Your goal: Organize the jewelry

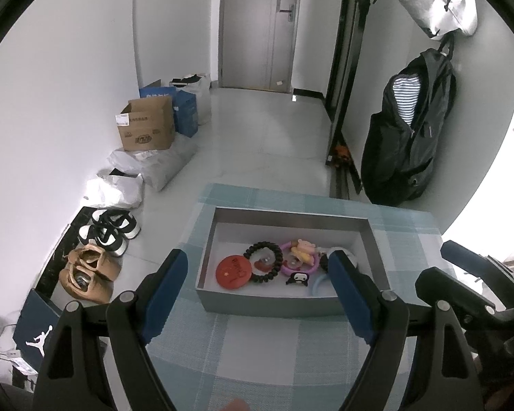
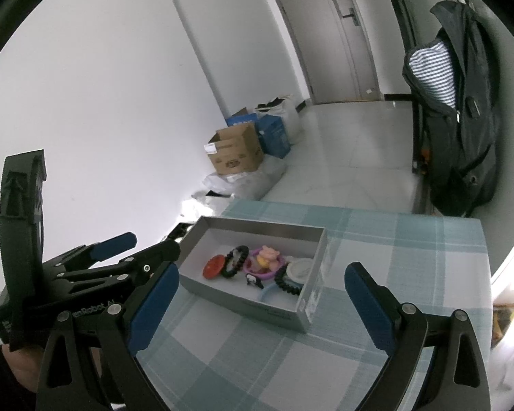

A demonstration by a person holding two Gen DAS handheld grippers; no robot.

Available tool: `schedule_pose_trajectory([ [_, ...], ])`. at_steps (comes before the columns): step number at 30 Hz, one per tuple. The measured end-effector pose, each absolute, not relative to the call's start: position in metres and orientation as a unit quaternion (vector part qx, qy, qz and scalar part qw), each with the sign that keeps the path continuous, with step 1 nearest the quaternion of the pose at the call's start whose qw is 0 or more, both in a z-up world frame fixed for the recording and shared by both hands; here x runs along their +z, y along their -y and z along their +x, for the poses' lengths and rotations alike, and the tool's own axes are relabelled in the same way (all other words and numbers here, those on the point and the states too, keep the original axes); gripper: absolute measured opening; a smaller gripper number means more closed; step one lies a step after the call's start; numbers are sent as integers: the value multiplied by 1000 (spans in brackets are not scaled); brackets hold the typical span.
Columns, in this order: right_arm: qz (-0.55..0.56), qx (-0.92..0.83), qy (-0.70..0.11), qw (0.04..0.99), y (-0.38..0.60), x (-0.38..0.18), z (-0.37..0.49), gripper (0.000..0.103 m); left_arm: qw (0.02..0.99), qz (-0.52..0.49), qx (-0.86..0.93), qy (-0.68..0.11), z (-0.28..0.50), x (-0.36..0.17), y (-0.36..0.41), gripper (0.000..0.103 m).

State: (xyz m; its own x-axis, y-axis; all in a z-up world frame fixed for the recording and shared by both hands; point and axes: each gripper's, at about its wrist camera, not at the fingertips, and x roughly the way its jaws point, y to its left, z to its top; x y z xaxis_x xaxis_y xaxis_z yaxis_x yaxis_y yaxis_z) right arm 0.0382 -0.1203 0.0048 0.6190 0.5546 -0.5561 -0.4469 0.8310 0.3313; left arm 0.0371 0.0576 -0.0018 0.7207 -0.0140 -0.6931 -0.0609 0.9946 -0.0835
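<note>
Jaws of the left gripper are held wide apart with nothing between them, poised just short of the grey box; the right gripper is likewise spread and empty on the near side of the box. The box is set on the checked tablecloth. Inside the box, a red disc is seen at the left, a black beaded bracelet beside it, then a purple ring bearing a pink figure, and a pale blue ring at the near wall.
</note>
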Motion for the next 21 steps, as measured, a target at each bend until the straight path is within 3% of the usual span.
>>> schedule_pose_trajectory([
  [21,77,275,-339,896,122,3,40,98,928,-56,17,-368,38,-3,-56,81],
])
